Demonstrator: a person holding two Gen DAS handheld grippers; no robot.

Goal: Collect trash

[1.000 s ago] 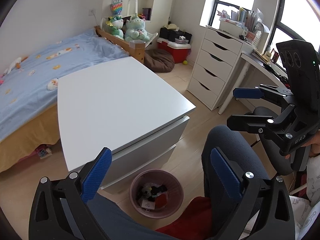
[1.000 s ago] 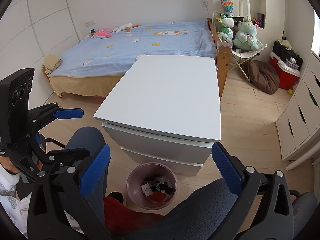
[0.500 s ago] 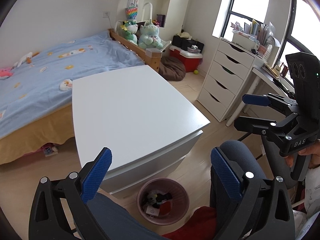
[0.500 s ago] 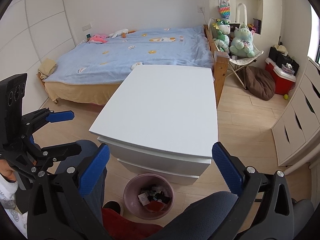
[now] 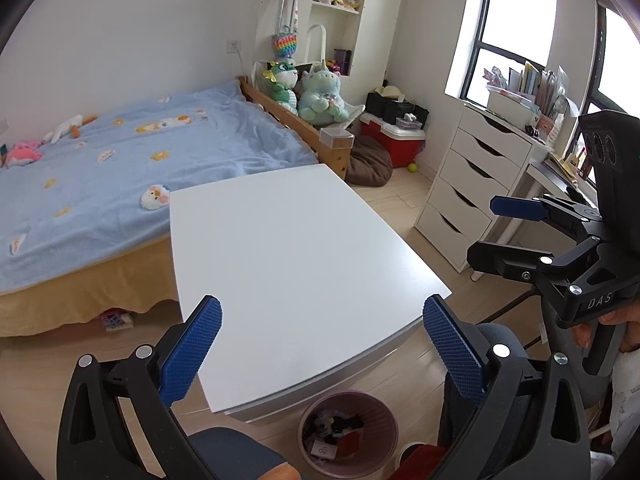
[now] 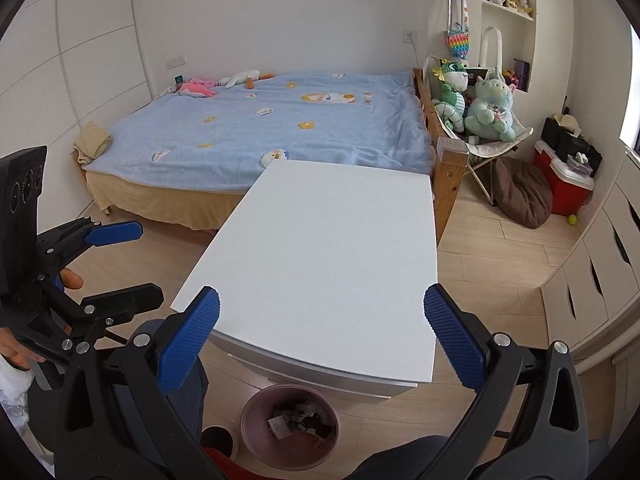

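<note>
A pink waste bin (image 5: 386,444) (image 6: 256,444) stands on the floor at the near edge of the white table (image 5: 296,248) (image 6: 328,248), with several scraps of trash (image 5: 336,430) (image 6: 296,424) inside. The tabletop is bare. My left gripper (image 5: 320,320) (image 6: 148,264) is open and holds nothing, hovering over the table's near edge. My right gripper (image 6: 320,312) (image 5: 486,232) is open too, with nothing between its blue pads, off to the right of the left one. No loose trash shows on the table or floor.
A bed with a blue blanket (image 5: 120,168) lies behind the table. White drawers (image 5: 468,188) stand on the right. Plush toys (image 6: 484,108), a red cooler (image 6: 564,180) and a brown cushion (image 6: 520,192) fill the far corner. The person's knees (image 5: 496,344) are beside the bin.
Both cameras have lifted and tilted up, so the bin has slid toward the bottom edge and more of the bed and wall shows. Both grippers stay open.
</note>
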